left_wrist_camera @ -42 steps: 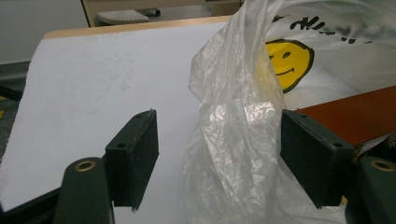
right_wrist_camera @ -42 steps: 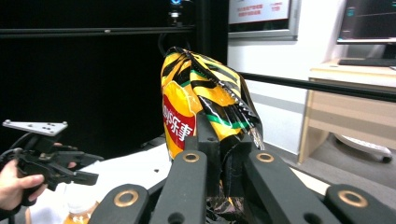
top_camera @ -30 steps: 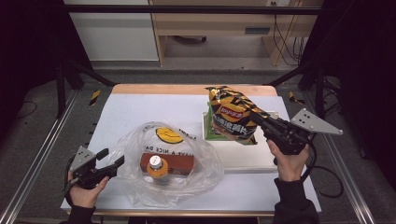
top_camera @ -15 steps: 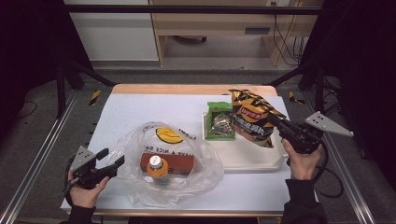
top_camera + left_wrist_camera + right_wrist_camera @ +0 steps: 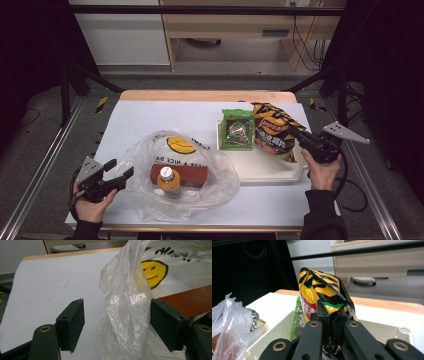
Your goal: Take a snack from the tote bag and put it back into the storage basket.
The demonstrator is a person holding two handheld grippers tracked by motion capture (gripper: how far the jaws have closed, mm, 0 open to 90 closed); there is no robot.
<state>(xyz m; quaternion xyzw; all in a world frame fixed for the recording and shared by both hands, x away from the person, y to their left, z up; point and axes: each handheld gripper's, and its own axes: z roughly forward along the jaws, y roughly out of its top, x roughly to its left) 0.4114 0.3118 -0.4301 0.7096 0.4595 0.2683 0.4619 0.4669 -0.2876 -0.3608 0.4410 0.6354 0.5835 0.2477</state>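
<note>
My right hand-held gripper (image 5: 299, 137) pinches the crinkly yellow-and-black striped snack bag (image 5: 272, 131) over the white tray (image 5: 265, 172), right of the worktop (image 5: 150, 120); next, lower and release. My left hand-held gripper (image 5: 120, 170) waits spread.

Chip bag (image 5: 324, 295) bottom hidden behind jaws; print unreadable.

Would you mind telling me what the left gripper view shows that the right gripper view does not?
Left gripper view alone: the left tool with jaws apart around a fold of the clear plastic bag, plus the yellow smiley print. Right gripper view alone: the right tool shut on the striped snack bag above the white tray, with a green packet beside it. Both share the plastic bag and the white table.
</note>
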